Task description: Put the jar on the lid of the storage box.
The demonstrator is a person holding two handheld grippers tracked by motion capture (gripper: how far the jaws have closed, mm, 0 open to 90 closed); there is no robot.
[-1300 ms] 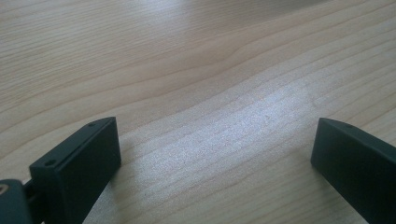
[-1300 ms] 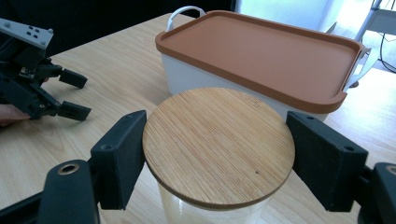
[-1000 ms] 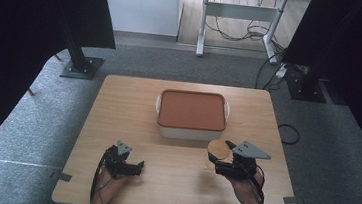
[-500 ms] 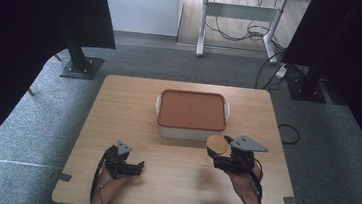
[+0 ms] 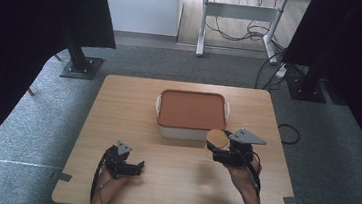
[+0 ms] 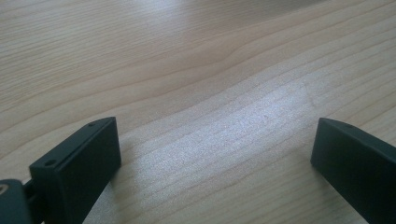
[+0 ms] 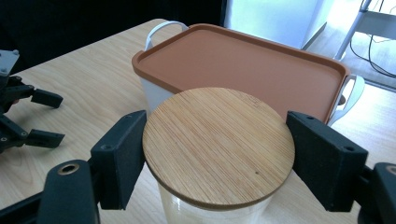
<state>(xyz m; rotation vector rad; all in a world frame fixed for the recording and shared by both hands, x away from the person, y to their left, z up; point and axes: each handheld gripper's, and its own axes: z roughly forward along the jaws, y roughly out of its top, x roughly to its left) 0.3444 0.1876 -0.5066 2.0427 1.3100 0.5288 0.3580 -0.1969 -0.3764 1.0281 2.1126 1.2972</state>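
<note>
At the table's right front, just before the white rectangular container with a terracotta lid (image 5: 191, 115), the right gripper (image 7: 217, 156) pinches the round bamboo lid (image 7: 218, 144) of a clear glass jar (image 7: 205, 210). The lid could pull free and the jar drop, or knock the container. The left gripper (image 5: 130, 166) rests spread wide on bare wood.

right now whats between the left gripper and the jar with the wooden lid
Only bare table. In the high view, nothing lies between the left gripper and the jar, which sits between the right gripper's fingers.
</note>
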